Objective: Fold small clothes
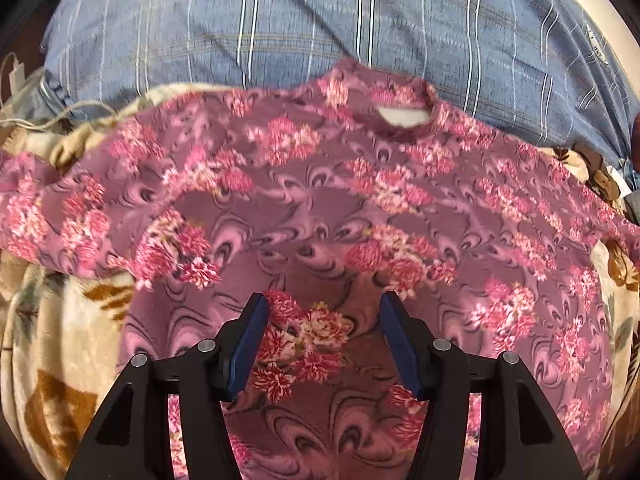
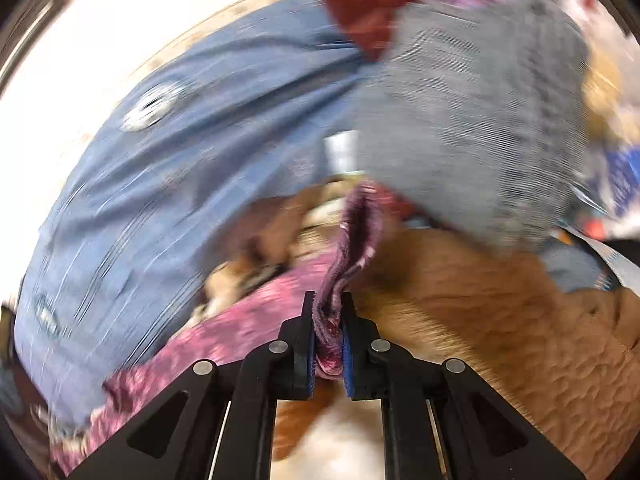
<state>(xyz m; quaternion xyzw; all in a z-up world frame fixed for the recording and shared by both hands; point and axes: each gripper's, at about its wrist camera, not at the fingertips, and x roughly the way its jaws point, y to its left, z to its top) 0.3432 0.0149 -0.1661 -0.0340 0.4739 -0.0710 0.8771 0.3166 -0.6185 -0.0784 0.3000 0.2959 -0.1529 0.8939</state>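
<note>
across the cream and brown leaf-patterned plush blanket (image 1: 44,344) lies the small mauve fleece top with pink flower clusters (image 1: 320,208), spread front up, its round neck opening at twelve o'clock toward a person in a blue striped button shirt (image 1: 320,20) and its sleeves running out to nine and three o'clock. at six o'clock in the left wrist view the left gripper (image 1: 324,304) has its blue-padded black fingers standing wide apart, nothing between them but the fabric below; whether the tips touch the cloth cannot be told. in the blurred right wrist view the right gripper (image 2: 328,300) is clamped narrow on a bunched edge of the same top (image 2: 352,232), which rises in a fold toward twelve o'clock from between the pads. a grey knit cloth (image 2: 480,120) sits at one o'clock there, the blanket (image 2: 520,340) at four o'clock.
</note>
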